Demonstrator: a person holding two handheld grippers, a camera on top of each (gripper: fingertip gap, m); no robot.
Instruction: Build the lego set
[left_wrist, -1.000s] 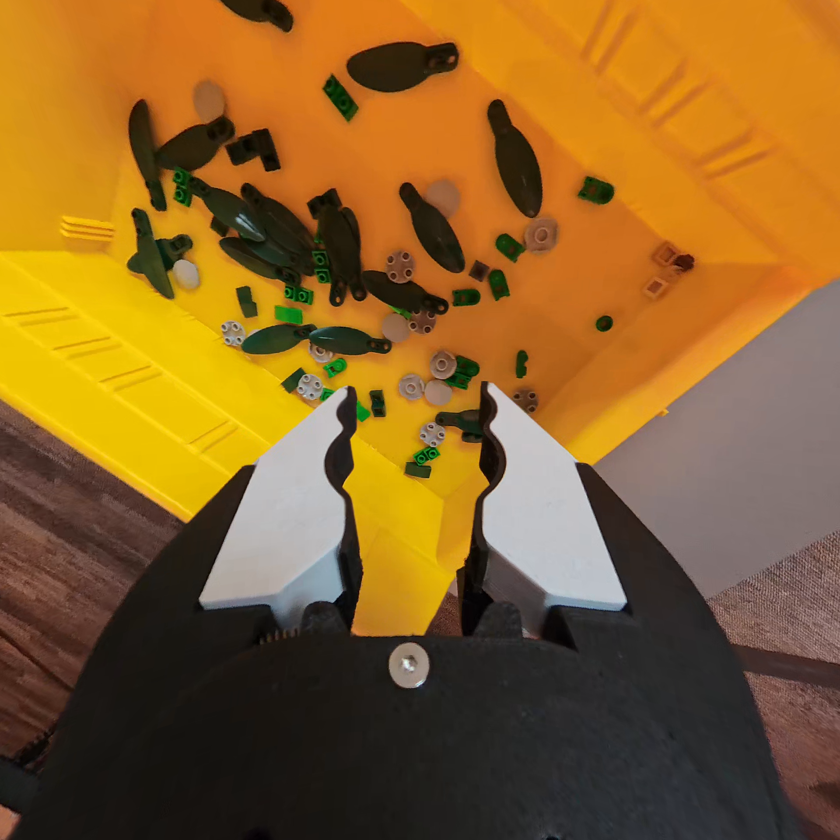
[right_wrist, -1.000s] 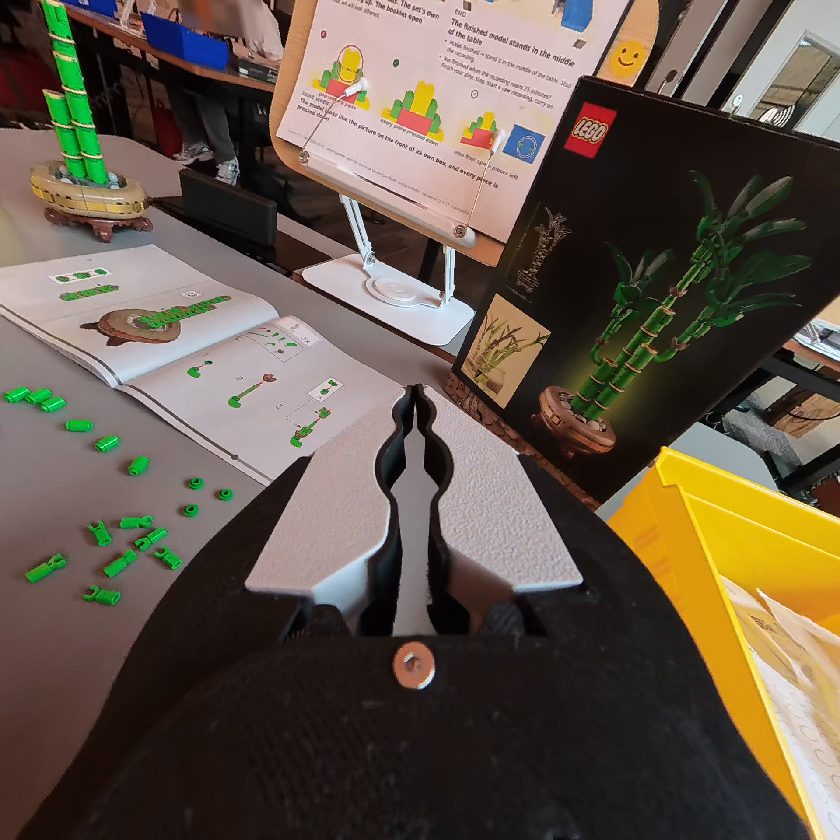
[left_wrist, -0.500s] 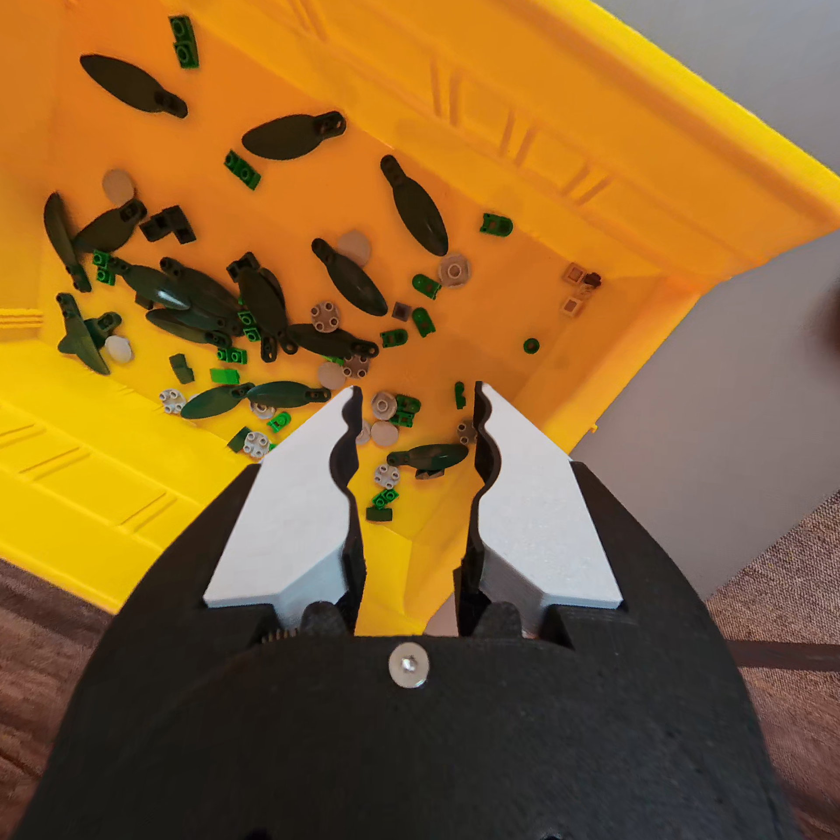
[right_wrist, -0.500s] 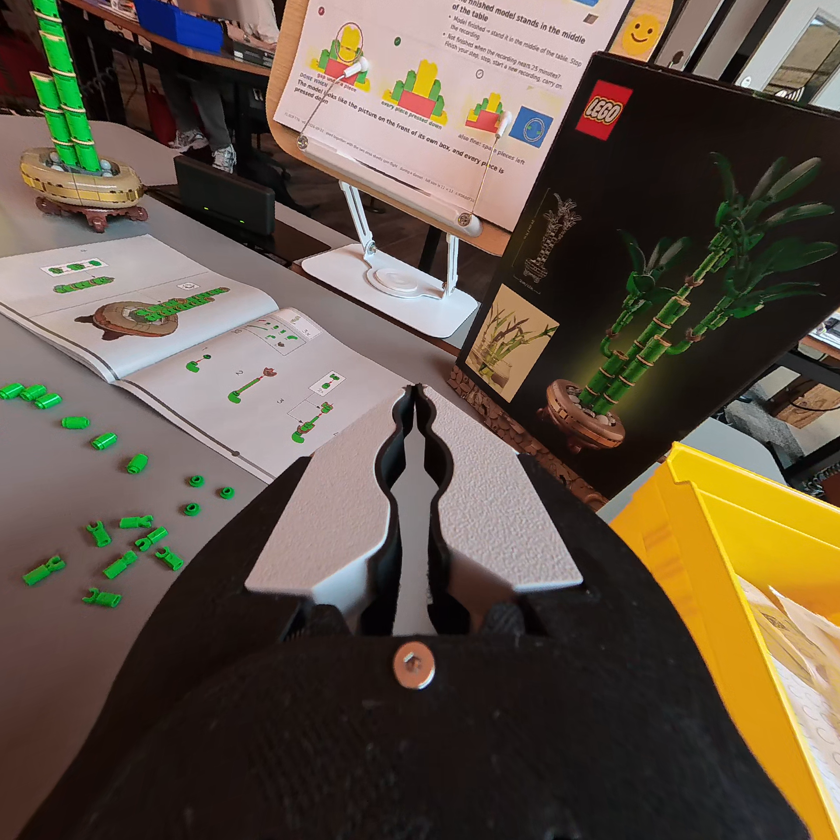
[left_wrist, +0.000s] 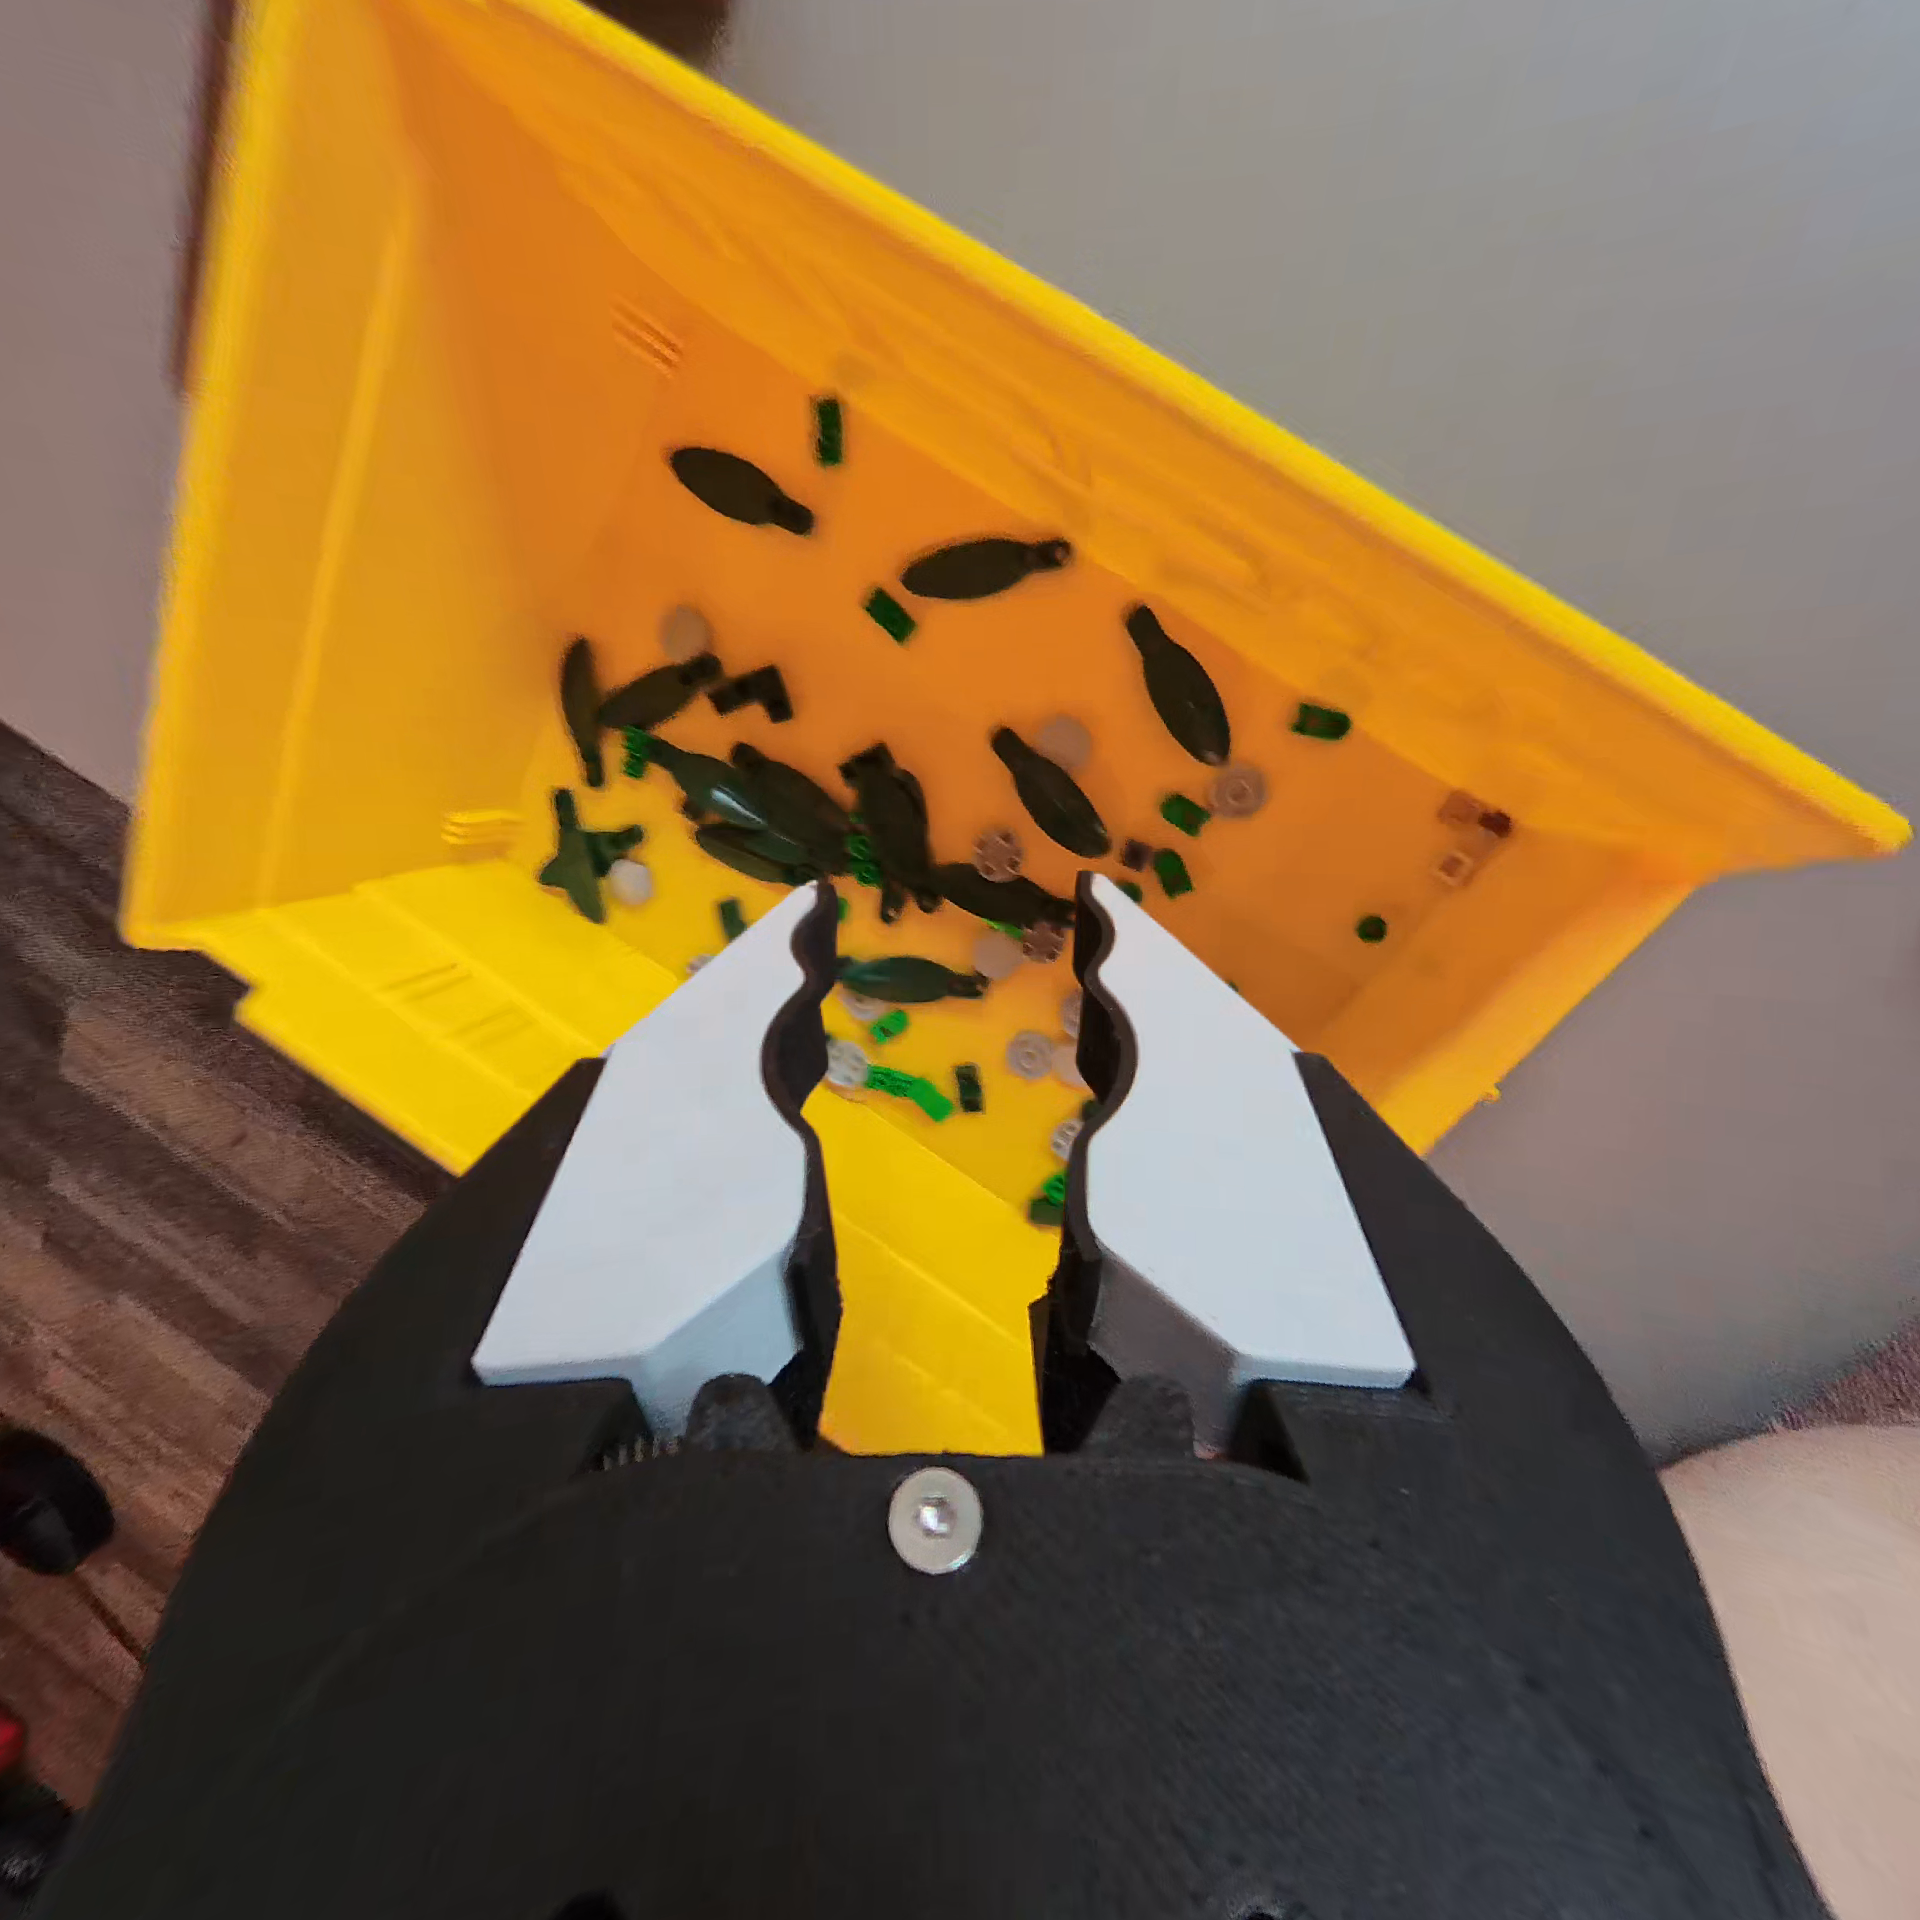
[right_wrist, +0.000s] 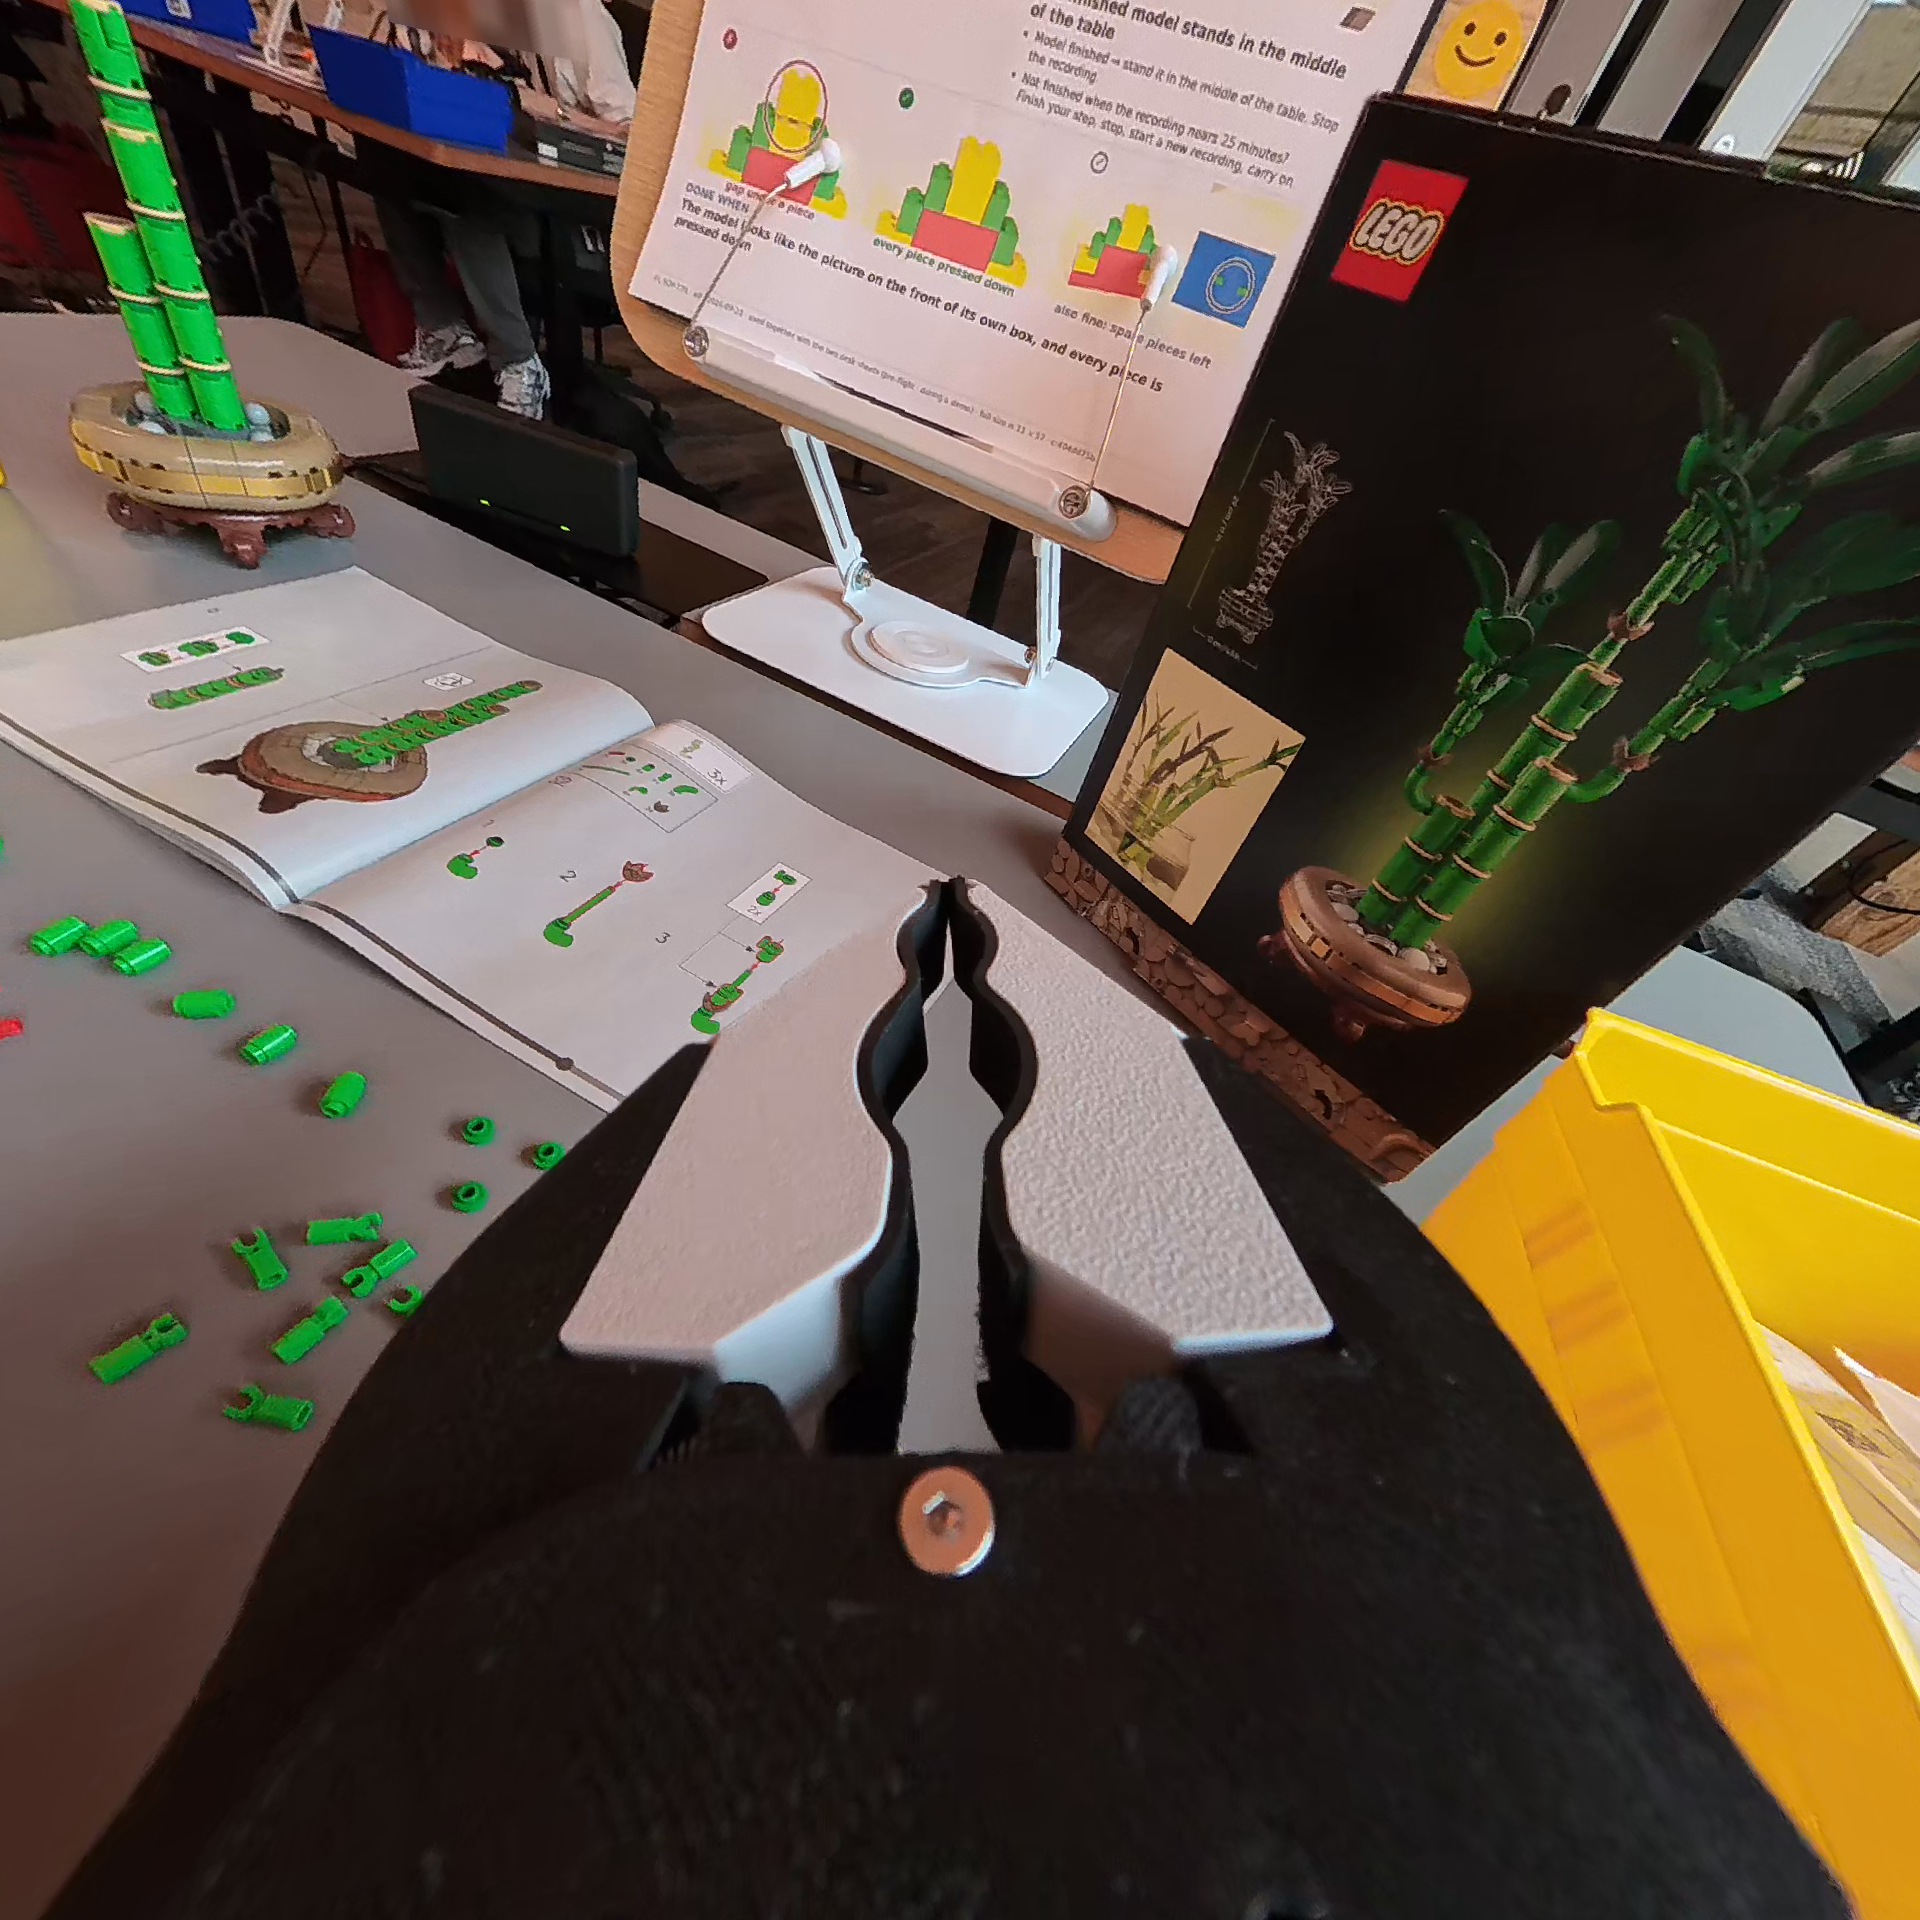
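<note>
In the left wrist view my left gripper (left_wrist: 951, 894) is open and empty, above a yellow bin (left_wrist: 343, 540) that holds several dark green leaf pieces (left_wrist: 1049, 795), small green bricks (left_wrist: 909, 1081) and grey round plates (left_wrist: 1236, 792). In the right wrist view my right gripper (right_wrist: 951, 888) is shut and empty, above the grey table (right_wrist: 125, 1164). Loose bright green pieces (right_wrist: 312, 1330) lie at the left. The open instruction booklet (right_wrist: 436, 790) lies beyond them. The part-built bamboo model (right_wrist: 177, 416) stands on its tan base at the far left.
The black set box (right_wrist: 1558, 582) stands upright at the right, next to a white stand holding an instruction sheet (right_wrist: 966, 218). A yellow bin (right_wrist: 1714, 1299) with paper in it sits at the right edge. A black device (right_wrist: 525, 483) lies behind the booklet. Wood floor (left_wrist: 125, 1122) shows beside the bin. There is about 60 cm between the tips of the two grippers. The part-built bamboo model (right_wrist: 177, 416) is about 25 cm from my left fingertips and 50 cm from my right.
The left gripper has drawn back and up from the bin, so the whole bin now shows. The right gripper has shifted slightly and stays shut.
</note>
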